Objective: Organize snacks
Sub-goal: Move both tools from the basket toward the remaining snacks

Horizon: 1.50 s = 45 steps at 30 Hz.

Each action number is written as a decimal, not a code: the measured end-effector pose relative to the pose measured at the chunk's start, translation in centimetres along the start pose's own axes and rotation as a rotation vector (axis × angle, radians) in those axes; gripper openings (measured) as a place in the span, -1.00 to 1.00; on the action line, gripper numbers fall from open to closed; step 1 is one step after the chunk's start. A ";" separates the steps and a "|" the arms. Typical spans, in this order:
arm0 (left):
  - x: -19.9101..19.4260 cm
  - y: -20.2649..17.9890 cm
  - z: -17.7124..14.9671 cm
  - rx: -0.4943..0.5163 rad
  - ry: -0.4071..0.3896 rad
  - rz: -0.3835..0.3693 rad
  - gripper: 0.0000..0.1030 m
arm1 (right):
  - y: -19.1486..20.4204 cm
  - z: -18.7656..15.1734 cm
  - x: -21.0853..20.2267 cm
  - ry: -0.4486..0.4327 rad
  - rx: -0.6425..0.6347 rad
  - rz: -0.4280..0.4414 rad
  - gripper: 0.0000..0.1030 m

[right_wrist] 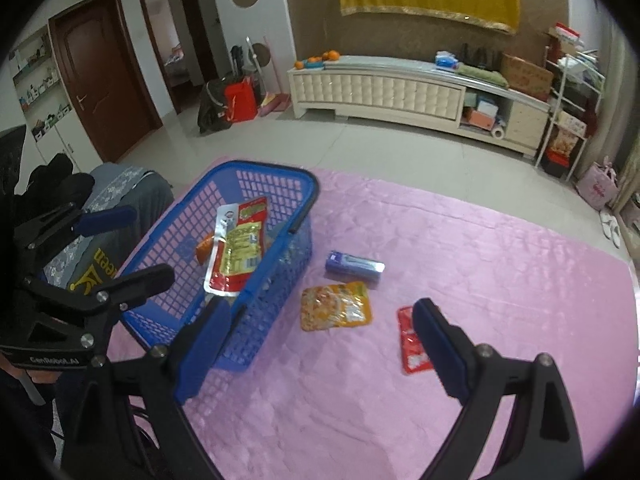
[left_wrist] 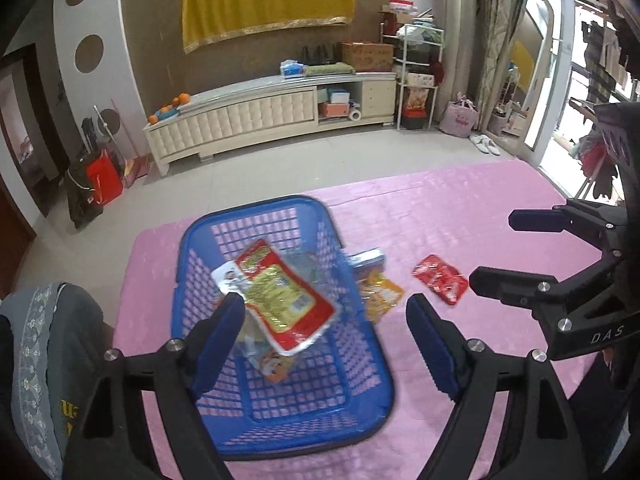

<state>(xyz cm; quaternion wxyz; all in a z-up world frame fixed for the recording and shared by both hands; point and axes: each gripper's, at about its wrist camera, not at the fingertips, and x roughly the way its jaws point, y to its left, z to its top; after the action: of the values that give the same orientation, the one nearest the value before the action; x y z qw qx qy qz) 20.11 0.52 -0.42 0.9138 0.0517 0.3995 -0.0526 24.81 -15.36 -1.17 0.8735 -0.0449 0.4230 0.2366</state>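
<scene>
1. Lying centre-frame in the blue basket [right_wrist: 224,216]: a red-and-yellow snack pouch [right_wrist: 238,248], glossy, silver-edged.
2. Left gripper [left_wrist: 326,320] spread wide, empty; right gripper [right_wrist: 320,332] too.
3. Packets beneath the pouch are mostly hidden.

blue plastic lattice basket [right_wrist: 276,184] left of centre on pink mat [right_wrist: 480,240]; red-yellow foil snack pouch [right_wrist: 236,252] inside it. right of basket on mat: blue wrapped pack [right_wrist: 354,266], orange sachet [right_wrist: 336,306] below it, red sachet [right_wrist: 410,344] lower right.

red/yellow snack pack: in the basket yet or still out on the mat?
In. The red/yellow snack pack lies inside the blue basket, over other packets. Neither tongs touch it. It looks blurred in the left wrist view, possibly not settled.
</scene>
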 end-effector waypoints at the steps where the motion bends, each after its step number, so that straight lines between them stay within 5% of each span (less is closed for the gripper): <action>1: -0.1 -0.9 0.1 0.010 -0.002 -0.004 0.58 | -0.3 -0.2 -0.4 -0.005 0.006 -0.004 0.83; 12: 1.5 -7.7 0.1 0.046 0.022 -0.054 0.58 | -5.6 -3.6 -3.0 -0.017 0.060 -0.057 0.83; 18: 3.9 -9.7 -0.1 -0.050 0.065 -0.066 0.58 | -8.6 -5.2 -2.1 -0.005 0.105 -0.060 0.83; 26: 7.1 -11.7 -1.1 -0.074 0.059 0.002 0.58 | -11.6 -7.5 0.7 0.034 0.098 -0.080 0.83; 31: 10.0 -12.1 -2.4 -0.021 0.058 0.067 0.58 | -12.5 -8.5 3.6 0.072 0.083 -0.072 0.83; 45: 18.9 -13.0 -3.2 0.160 0.173 0.101 0.58 | -14.8 -10.3 10.2 0.153 0.113 -0.019 0.83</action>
<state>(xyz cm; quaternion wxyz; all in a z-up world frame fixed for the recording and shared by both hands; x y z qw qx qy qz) 28.77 -12.96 -17.12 0.8705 0.1487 0.4680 -0.0334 29.44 -27.51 -17.29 0.8419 -0.0173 0.5008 0.2001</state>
